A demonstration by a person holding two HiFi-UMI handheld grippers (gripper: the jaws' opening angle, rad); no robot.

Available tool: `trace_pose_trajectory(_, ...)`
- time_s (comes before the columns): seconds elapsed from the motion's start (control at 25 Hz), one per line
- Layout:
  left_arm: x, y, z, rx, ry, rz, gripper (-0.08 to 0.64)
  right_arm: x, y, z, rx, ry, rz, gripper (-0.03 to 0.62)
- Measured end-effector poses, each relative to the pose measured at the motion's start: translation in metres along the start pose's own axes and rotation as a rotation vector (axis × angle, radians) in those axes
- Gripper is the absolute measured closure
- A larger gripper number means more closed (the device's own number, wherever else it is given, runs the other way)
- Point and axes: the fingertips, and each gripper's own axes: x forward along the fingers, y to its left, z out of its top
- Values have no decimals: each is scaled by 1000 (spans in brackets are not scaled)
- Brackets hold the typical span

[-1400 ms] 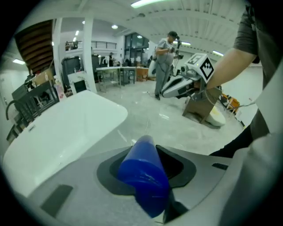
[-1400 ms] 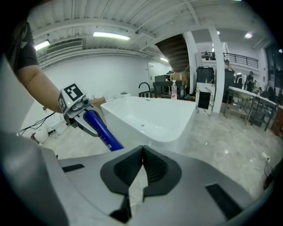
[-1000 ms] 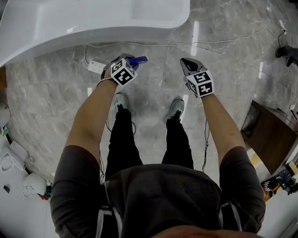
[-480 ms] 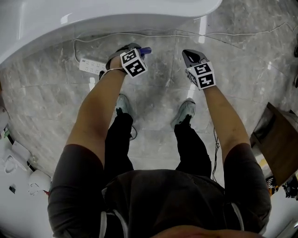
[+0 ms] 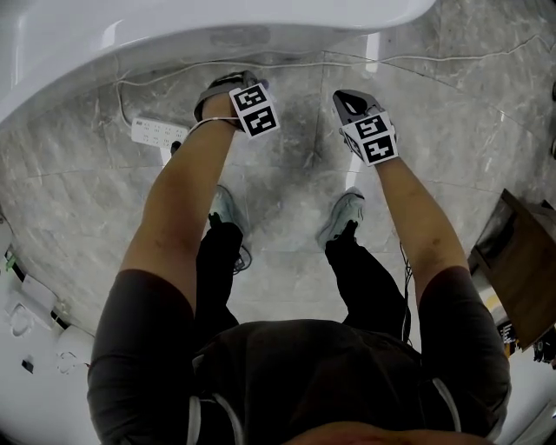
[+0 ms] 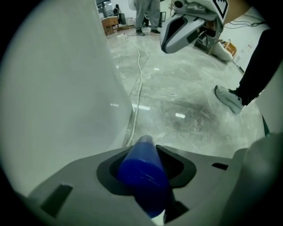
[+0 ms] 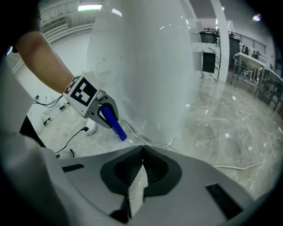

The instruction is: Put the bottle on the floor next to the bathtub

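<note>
A blue bottle (image 6: 143, 170) sticks out between the jaws of my left gripper (image 6: 143, 150), which is shut on it. It points down at the marble floor beside the white bathtub's wall (image 6: 57, 79). The right gripper view shows the bottle (image 7: 113, 123) held in the left gripper (image 7: 106, 114), close to the bathtub (image 7: 146, 66). In the head view the left gripper (image 5: 241, 91) hangs just below the bathtub rim (image 5: 217, 26), its marker cube hiding the bottle. My right gripper (image 5: 341, 97) is beside it, shut with nothing in its jaws.
A white power strip (image 5: 156, 132) lies on the floor left of my left gripper. A white cable (image 5: 417, 59) runs along the foot of the tub. The person's shoes (image 5: 228, 213) stand just behind the grippers. A wooden board (image 5: 521, 252) lies at the right.
Both grippers have dropped and moved in toward the tub. The left gripper view went from looking over the tub's rim to looking at the floor by its wall. The bottle stays gripped.
</note>
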Motion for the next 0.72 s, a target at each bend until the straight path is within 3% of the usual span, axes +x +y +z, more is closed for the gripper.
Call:
trace_pose_trajectory(0.32, 33, -6, -1, 103, 84, 27, 419, 3, -4, -21, 14, 13, -7, 598)
trace_pose_trajectory(0.72, 39, -8, 3, 118, 80, 26, 416, 2, 2, -37, 36, 25, -5, 598)
